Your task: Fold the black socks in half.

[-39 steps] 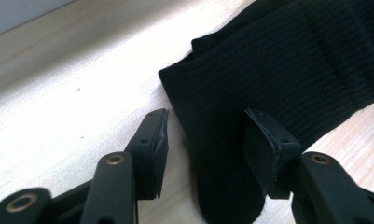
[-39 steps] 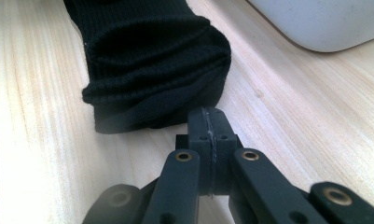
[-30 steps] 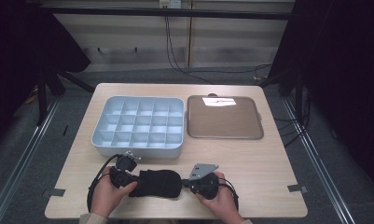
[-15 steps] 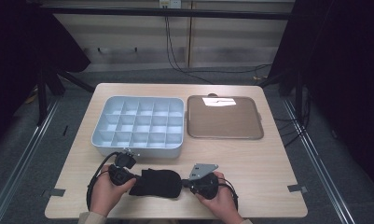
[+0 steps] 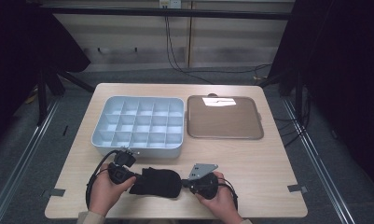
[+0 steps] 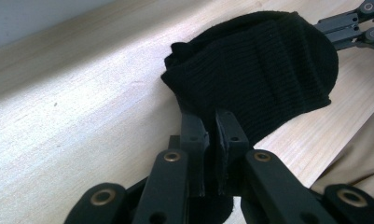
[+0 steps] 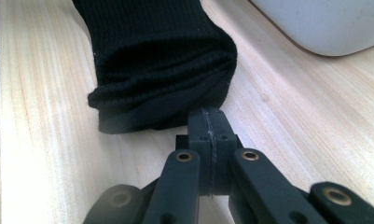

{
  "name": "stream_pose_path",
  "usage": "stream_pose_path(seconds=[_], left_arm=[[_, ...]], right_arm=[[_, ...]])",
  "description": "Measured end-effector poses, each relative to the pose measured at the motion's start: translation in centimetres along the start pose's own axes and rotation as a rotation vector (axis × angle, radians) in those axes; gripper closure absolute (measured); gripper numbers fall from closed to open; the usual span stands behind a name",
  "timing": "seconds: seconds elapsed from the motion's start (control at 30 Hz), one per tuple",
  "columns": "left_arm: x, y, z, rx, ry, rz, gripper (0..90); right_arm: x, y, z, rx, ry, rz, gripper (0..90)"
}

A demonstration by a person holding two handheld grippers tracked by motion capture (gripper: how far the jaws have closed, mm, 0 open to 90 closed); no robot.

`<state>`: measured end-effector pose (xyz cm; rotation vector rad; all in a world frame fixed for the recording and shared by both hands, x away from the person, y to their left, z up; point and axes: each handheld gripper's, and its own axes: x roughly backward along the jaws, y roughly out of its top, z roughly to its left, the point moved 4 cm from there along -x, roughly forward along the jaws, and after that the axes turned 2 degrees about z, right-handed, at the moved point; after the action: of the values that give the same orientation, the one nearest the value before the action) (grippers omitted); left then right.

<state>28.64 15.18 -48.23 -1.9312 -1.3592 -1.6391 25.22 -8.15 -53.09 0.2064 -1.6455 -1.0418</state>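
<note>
- Left gripper (image 6: 208, 135): jaws drawn in narrow, having just been closing, and they pinch the near edge of the black sock (image 6: 264, 70).
- Right gripper (image 7: 211, 122): jaws pressed flat together, their tips at the sock's folded end; whether any cloth is caught between them I cannot tell.
- From above, the sock lies bunched on the tabletop (image 5: 250, 161) between both grippers, the left at its 9 o'clock, the right at its 3 o'clock.
- At 12 o'clock of the sock sits the pale divided organiser tray (image 5: 139, 122), close by.
- Brown tray (image 5: 224, 117) beside it, out at 1 o'clock.
</note>
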Motion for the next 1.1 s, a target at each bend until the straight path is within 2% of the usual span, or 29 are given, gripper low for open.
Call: stream_pose_path(seconds=[0.23,0.73,0.77,1.1], left_arm=[[0.2,0.1,-0.3,-0.002,-0.013,0.002,83.2],[0.5,0.6,-0.8,-0.022,-0.007,0.004,83.2],[0.5,0.6,-1.0,-0.013,-0.01,0.001,83.2],[0.4,0.8,-1.1,-0.017,-0.014,0.001,83.3]], right_arm=[[0.0,0.0,0.0,-0.002,0.0,0.0,90.0],[0.0,0.0,0.0,-0.002,0.001,-0.002,90.0],[0.0,0.0,0.0,-0.004,0.001,-0.001,90.0],[-0.1,0.0,0.1,-0.007,0.004,0.0,90.0]])
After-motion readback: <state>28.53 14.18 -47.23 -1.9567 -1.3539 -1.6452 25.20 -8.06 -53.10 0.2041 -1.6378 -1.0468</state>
